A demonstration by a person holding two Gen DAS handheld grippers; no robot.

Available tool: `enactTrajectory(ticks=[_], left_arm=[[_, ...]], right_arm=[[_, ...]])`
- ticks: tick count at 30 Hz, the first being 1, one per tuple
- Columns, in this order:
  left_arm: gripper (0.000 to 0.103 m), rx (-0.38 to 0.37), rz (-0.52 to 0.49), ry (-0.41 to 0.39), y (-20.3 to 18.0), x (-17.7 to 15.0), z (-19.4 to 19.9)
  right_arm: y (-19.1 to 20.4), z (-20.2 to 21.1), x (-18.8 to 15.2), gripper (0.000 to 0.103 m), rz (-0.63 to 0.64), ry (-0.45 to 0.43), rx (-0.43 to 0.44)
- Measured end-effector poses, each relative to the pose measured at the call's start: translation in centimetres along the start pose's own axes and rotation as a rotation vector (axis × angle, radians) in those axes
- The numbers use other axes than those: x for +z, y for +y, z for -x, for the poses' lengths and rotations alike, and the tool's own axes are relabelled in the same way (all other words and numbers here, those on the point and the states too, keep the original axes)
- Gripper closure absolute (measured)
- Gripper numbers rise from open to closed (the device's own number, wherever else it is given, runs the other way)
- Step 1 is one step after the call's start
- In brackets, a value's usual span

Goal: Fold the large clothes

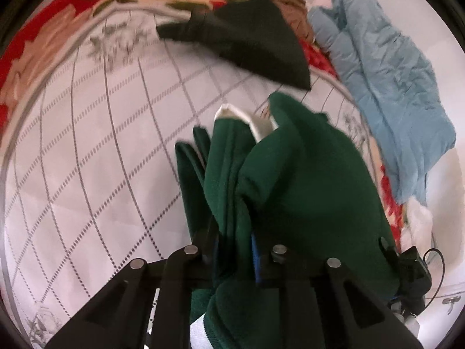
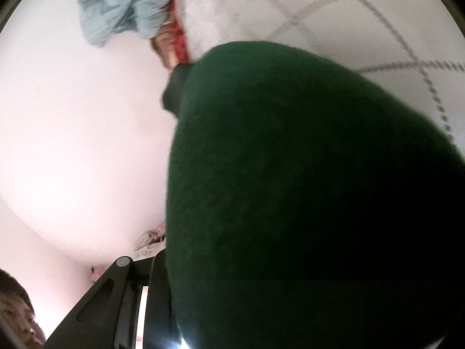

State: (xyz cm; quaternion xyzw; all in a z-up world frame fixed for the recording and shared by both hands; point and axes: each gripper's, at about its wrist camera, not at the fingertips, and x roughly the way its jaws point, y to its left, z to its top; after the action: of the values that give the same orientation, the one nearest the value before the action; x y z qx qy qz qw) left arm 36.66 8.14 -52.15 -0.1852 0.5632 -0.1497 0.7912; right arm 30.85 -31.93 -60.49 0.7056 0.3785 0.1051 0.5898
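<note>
Left hand-held gripper (image 1: 235, 250): jaws closed on a bunched edge of the green garment (image 1: 290, 180), cloth passing between the fingers and draping over the right-hand finger; a white lining or collar piece (image 1: 255, 122) shows near the top of the bundle; the garment hangs lifted above the bed (image 1: 101, 145), whose cover is white with a grey grid, and appears clear of it at the near end.

Right hand-held gripper (image 2: 174, 276): the same green garment (image 2: 290, 189) covers most of that view and hides the fingertips; whether its jaws are open or gripping cannot be told.

Other items noted: a second dark green piece (image 1: 255, 40) lying flat on the far part of the bed, unclear whether separate or part of the same garment; a light blue garment (image 1: 383, 81) heaped at the bed's edge, well apart from the work; a red floral blanket (image 1: 58, 29) along the far border.

Judgement on the step: the garment appears to be carried or shaken out before laying flat. Recommended practice: hold the two grips apart at matching corners so the cloth hangs open instead of bunched; lower it onto the bare grid area; keep it away from the blue heap; set the trailing hem down first, then draw taut to remove creases before folding.
</note>
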Motion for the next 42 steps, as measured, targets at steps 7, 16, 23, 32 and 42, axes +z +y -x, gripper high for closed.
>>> enactTrajectory(ticks=[7,16,23,32,42], left_arm=[[0.091,-0.006,-0.011,-0.070,-1.2,3.8,3.3],[0.091,0.014,-0.034,-0.186,-3.0,13.6,8.2],[0.091,0.050,-0.085,-0.269,-3.9,25.6,5.9],[0.091,0.080,-0.080,-0.227,0.1,35.1,-6.7],[0.079,0.192,-0.130,-0.106,1.7,33.6,-11.2]], right_arm=[[9.0,-2.7,1.2,0.072,0.075,0.023,0.024],[17.3,-6.9,2.9,0.072,0.163,0.068,0.101],[25.1,-17.1,11.1,0.072,0.230,0.084,0.163],[22.4,-27.8,18.5,0.072,0.306,0.063,0.139],[15.5,-28.6,19.2,0.053,0.303,0.037,-0.075]])
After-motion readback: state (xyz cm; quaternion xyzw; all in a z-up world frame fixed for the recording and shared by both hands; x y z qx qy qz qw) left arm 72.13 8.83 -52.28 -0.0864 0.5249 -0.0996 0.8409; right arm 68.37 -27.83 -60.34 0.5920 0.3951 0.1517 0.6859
